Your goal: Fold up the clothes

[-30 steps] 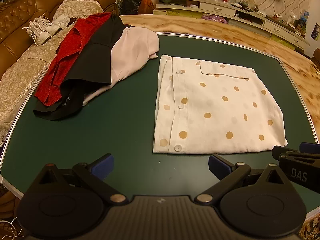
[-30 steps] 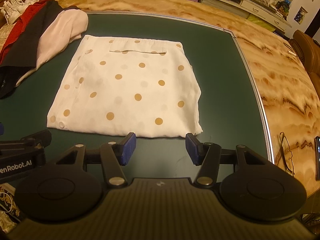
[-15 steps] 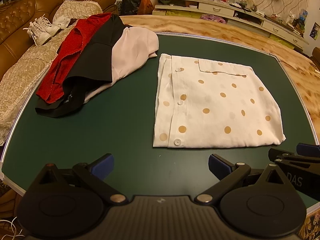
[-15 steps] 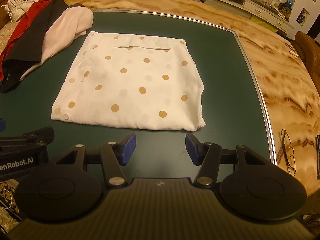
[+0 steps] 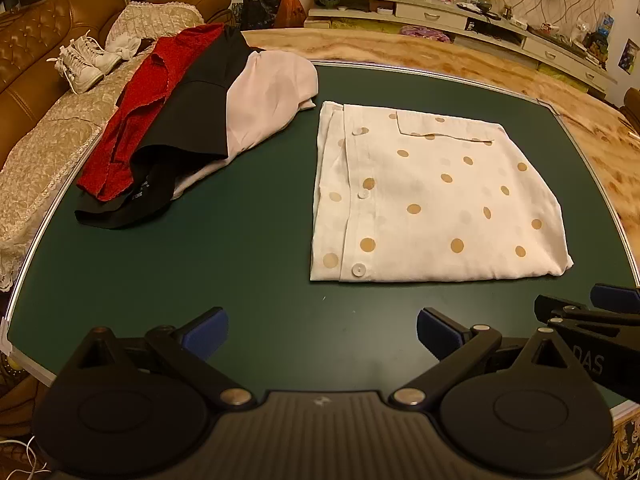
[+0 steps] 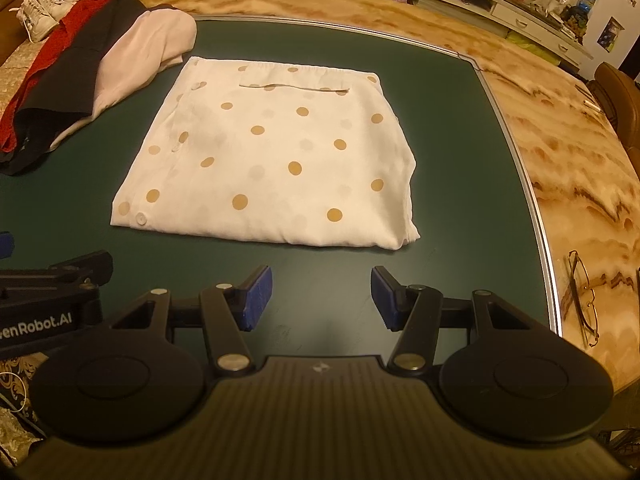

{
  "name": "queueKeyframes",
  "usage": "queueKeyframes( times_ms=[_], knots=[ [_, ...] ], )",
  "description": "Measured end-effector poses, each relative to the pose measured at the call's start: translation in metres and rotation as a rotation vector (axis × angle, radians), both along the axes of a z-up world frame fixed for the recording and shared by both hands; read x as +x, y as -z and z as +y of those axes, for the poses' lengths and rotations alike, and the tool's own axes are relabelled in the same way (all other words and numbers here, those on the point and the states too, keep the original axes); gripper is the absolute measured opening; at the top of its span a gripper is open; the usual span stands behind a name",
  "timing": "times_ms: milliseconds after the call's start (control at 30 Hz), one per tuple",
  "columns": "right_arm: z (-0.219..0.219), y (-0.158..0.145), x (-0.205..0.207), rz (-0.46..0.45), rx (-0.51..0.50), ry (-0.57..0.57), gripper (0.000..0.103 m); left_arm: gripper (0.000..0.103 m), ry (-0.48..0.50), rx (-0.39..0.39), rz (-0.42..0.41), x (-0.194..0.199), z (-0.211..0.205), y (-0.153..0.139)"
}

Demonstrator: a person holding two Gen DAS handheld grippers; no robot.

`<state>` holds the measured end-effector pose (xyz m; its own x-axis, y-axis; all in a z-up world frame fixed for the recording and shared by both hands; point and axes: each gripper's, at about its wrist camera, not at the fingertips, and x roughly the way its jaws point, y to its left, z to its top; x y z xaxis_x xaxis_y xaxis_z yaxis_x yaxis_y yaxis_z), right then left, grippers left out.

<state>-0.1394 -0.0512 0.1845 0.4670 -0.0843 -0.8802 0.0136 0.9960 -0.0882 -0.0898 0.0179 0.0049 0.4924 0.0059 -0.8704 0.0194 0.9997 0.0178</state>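
Dotted shirt (image 6: 280, 156) lies folded on table (image 6: 460, 128); thin, limp, probably slippery. Grip near corners. Left gripper (image 5: 322, 330) and right gripper (image 6: 322, 298): jaws spread, empty.

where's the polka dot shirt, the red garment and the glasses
polka dot shirt (image 6: 276, 160), right wrist view, on the middle of its folded top face
red garment (image 5: 148, 96), left wrist view, on its upper spread in the pile
glasses (image 6: 585, 296), right wrist view, on the frame lying on the marble border

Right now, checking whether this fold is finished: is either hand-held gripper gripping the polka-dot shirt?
No, the polka-dot shirt lies folded on the green table, with both open hand-held grippers clear of its near edge.
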Motion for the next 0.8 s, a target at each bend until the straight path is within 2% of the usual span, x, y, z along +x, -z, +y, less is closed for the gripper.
queueKeyframes(
  times_ms=[800],
  knots=[
    [0.001,0.003,-0.011,-0.006,0.013,0.001,0.062,0.103,0.016,-0.003,0.012,-0.012,-0.003,0.007]
  ],
)
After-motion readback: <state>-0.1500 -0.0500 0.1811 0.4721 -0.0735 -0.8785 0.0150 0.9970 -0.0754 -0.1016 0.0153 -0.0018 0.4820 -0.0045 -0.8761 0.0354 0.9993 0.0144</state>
